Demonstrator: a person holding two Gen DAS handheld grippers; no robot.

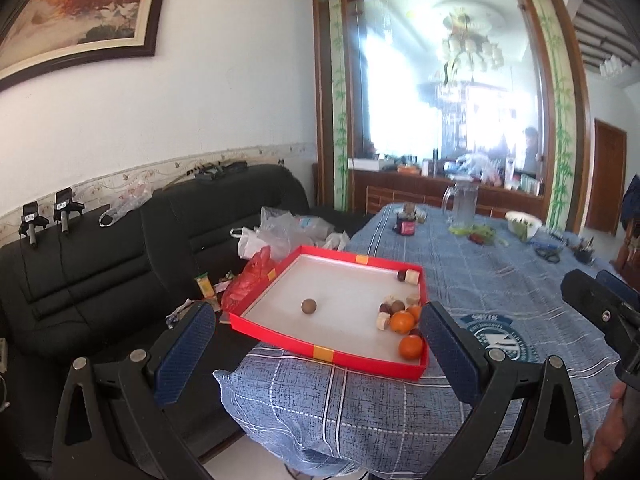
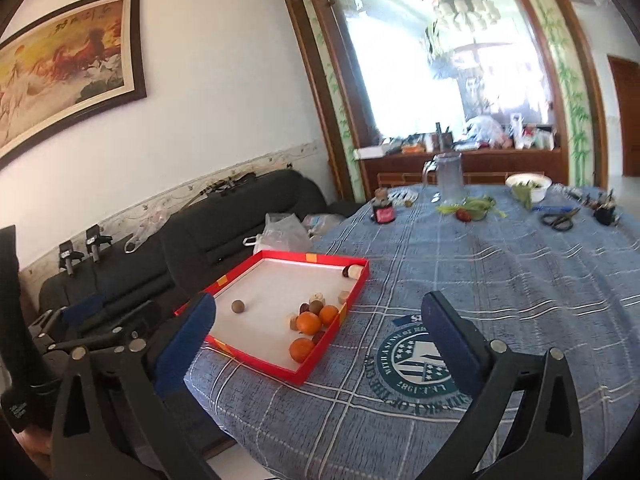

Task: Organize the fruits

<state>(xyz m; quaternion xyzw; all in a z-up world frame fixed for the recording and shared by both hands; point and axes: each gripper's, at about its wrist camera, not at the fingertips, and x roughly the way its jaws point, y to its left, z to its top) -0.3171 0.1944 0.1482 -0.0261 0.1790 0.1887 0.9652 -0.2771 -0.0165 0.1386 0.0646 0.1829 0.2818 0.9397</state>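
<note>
Inside red tray: oranges, nuts.

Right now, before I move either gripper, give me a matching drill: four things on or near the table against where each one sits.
Things:
1. lone brown ball
2. oranges
3. jug
4. scissors

Places:
A. far end of the table, near its right edge
B. alone in the middle of the red tray
C. bunched along the tray's right wall
D. far end of the table, before the cabinet

Pairs: 1-B, 2-C, 3-D, 4-A
</note>
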